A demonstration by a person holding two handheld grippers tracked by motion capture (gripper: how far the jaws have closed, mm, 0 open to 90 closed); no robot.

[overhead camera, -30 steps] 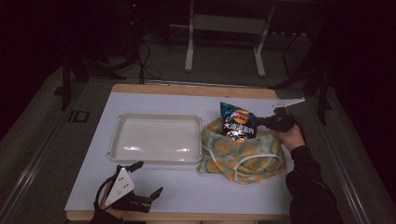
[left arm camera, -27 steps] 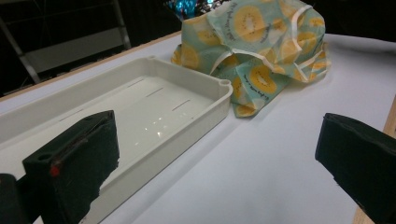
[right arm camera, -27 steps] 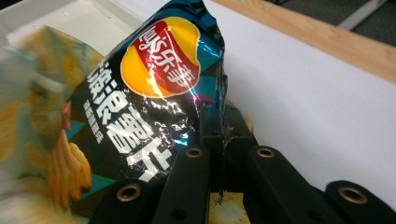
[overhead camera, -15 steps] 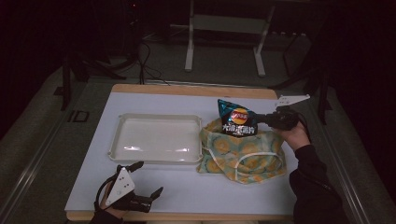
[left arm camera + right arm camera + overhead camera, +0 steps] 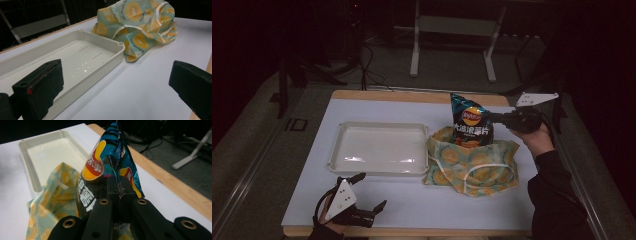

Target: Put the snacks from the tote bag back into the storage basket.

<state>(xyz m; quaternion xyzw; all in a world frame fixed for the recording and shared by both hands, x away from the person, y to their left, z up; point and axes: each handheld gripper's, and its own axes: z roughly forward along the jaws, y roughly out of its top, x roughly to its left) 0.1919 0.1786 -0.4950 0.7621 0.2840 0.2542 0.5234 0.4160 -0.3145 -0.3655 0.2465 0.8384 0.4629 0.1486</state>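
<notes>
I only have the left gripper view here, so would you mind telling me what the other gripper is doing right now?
Observer: The right gripper is shut on a chip bag, held upright above the patterned cloth bag.
Operator: Thanks. Is the chip bag fully out of the cloth bag?
Observer: Not quite; in the high view its bottom edge sits inside the cloth bag's opening.
Operator: And where does the gripper hold it?
Observer: In the right gripper view the jaws pinch the chip bag's side seam.
Operator: Is my own gripper near anything?
Observer: The left gripper sits open near the table's front edge, just in front of the tray.
</notes>
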